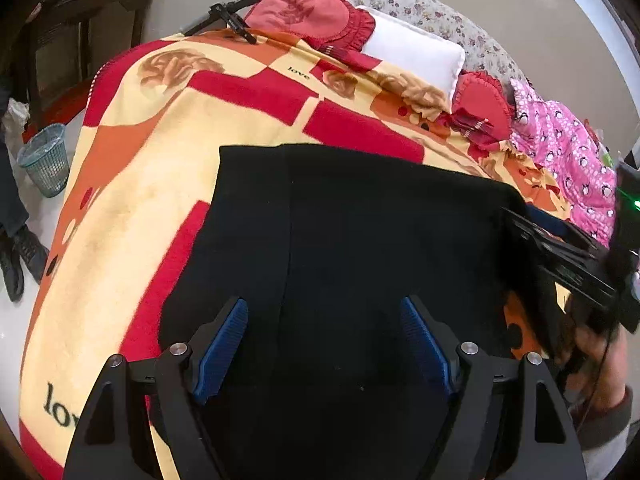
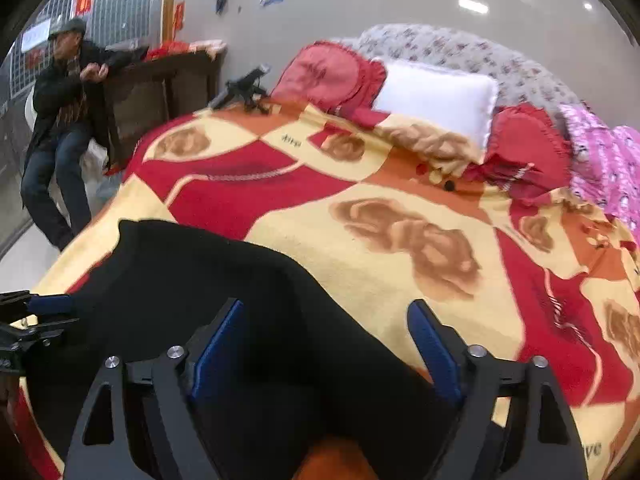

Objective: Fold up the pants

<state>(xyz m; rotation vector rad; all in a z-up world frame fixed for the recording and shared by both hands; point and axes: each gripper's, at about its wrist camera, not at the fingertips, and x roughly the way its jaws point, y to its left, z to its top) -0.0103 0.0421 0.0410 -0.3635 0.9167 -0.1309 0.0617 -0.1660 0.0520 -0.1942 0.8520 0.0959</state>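
Note:
Black pants [image 1: 360, 220] lie flat, folded into a broad panel, on a red, orange and cream blanket [image 1: 132, 184] covering a bed. My left gripper [image 1: 324, 304] hovers just over the near part of the pants, its blue pads wide apart with nothing pressed between them. My right gripper [image 2: 326, 306] stands open over the right edge of the pants [image 2: 200, 272], one finger above the cloth and the other above the blanket [image 2: 360, 248]. In the left wrist view the right gripper [image 1: 560, 248] comes in from the right, held by a hand. The left gripper [image 2: 40, 312] shows at the left edge.
At the head of the bed lie a white pillow [image 1: 412, 52], red cushions [image 1: 316, 12] and a pink patterned garment [image 1: 568, 152]. A black device [image 1: 232, 20] sits at the far corner. A mesh wastebasket [image 1: 44, 160] stands on the floor. A person [image 2: 60, 120] sits beside dark furniture.

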